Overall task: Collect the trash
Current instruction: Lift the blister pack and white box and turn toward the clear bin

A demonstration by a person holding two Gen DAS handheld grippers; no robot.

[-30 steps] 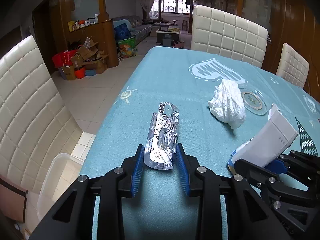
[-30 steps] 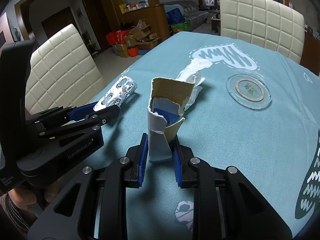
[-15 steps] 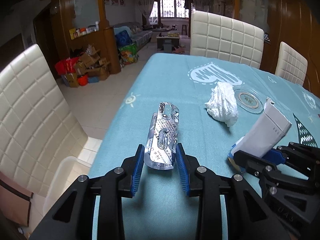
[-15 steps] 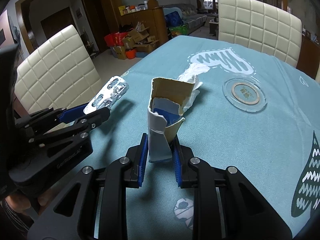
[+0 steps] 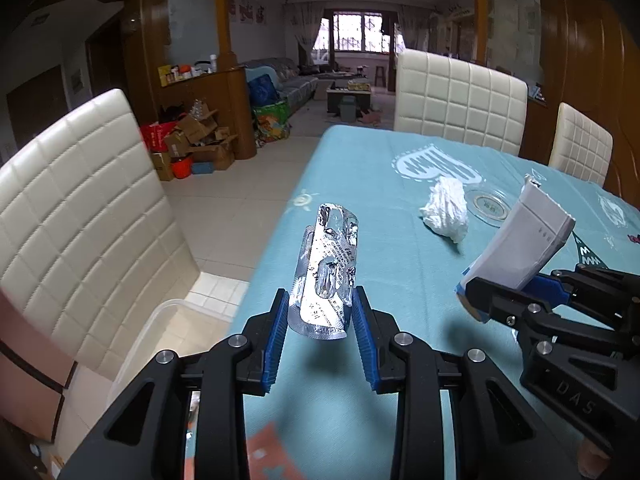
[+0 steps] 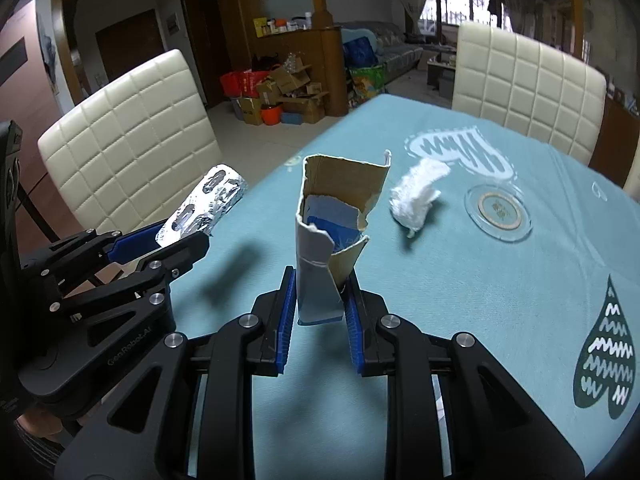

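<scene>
My left gripper [image 5: 320, 312] is shut on a silver foil blister pack [image 5: 326, 276] and holds it above the table's left edge; the pack also shows in the right wrist view [image 6: 204, 208]. My right gripper [image 6: 320, 304] is shut on a torn white and blue cardboard box [image 6: 332, 232], held above the table; the box also shows in the left wrist view [image 5: 520, 240]. A crumpled white tissue [image 5: 446, 208] lies on the teal tablecloth [image 5: 380, 168] ahead; it also shows in the right wrist view [image 6: 416, 196].
A round glass coaster [image 6: 498, 210] lies right of the tissue. White padded chairs stand at the left [image 5: 80, 208] and far end [image 5: 456, 100]. A clear plastic bin [image 5: 148, 336] sits on the floor beside the table's left edge. Boxes clutter the far floor.
Both grippers have lifted and pulled back from the table with their items still held. The tissue and coaster look farther away.
</scene>
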